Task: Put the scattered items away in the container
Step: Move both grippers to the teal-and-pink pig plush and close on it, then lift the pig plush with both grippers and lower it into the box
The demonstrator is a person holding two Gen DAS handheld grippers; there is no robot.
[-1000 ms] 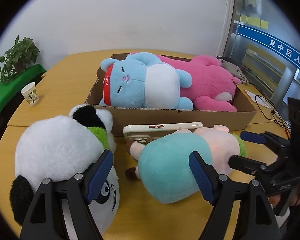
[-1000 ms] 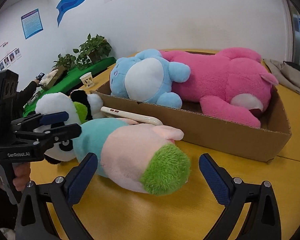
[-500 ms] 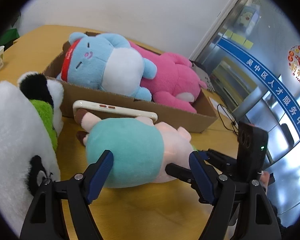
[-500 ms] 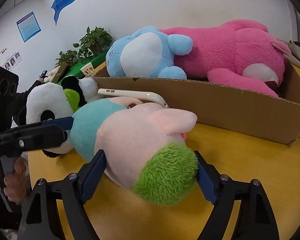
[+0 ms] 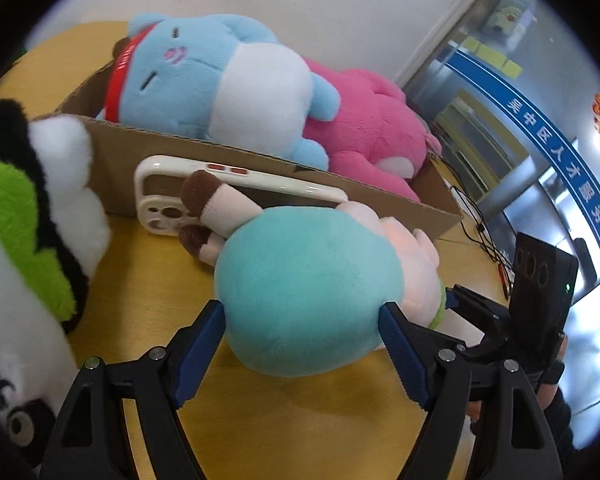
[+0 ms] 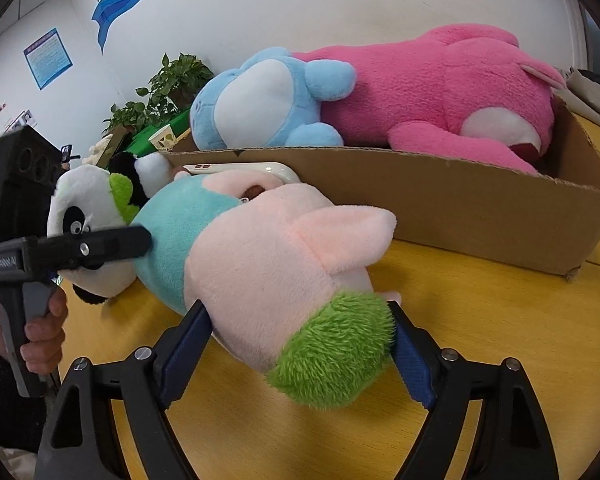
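Left gripper (image 5: 302, 326) jaws clamp the teal-bodied pink plush pig (image 5: 312, 284); right gripper (image 6: 302, 338) jaws clamp its green-tufted head. Pig lies just in front of the brown cardboard box (image 6: 460, 204).

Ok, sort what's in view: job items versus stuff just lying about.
Job:
pig plush, in left gripper and right gripper
panda plush
phone case
cardboard box
blue plush and pink plush, already boxed

Lying about:
paper cup
potted plants
cables

bright, even indoor light | soft shadows | fisheye-bent black corners | near edges blurred
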